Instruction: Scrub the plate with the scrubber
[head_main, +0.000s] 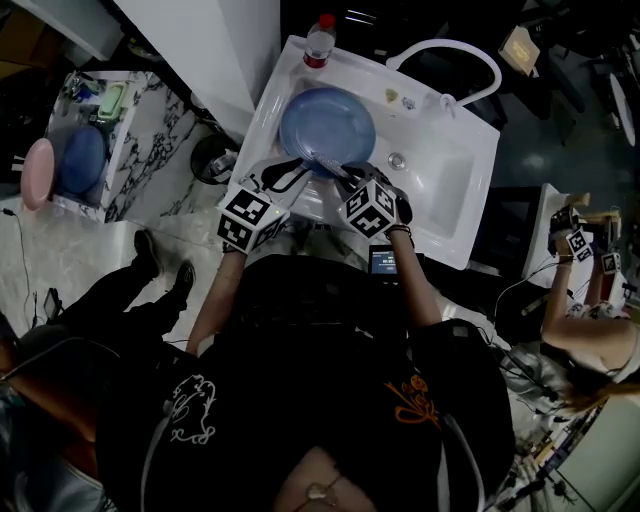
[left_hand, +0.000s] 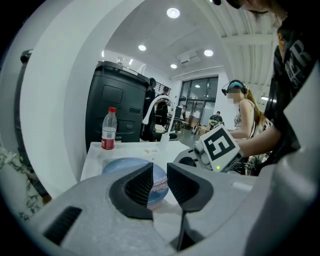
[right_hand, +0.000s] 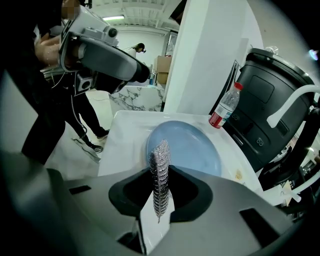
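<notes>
Scrubbing well calls for the right tool (right_hand: 161, 184), clamped on the steel-mesh scrubber (right_hand: 160, 160), to press it flat across the blue plate (right_hand: 195, 145) lying on the white sink's (head_main: 445, 195) left side, while the left tool (left_hand: 160, 176), jaws slightly parted and empty, steadies the rim.

Head view: plate (head_main: 327, 122) near rim hidden under left gripper (head_main: 287, 176) and right gripper (head_main: 345, 176); scrubber (head_main: 322, 162) barely visible. Left gripper view: fingers (left_hand: 136, 186) cover plate's near part. Bottle (left_hand: 108, 129) label unreadable. Faucet (right_hand: 290, 104) cut by right edge.
</notes>
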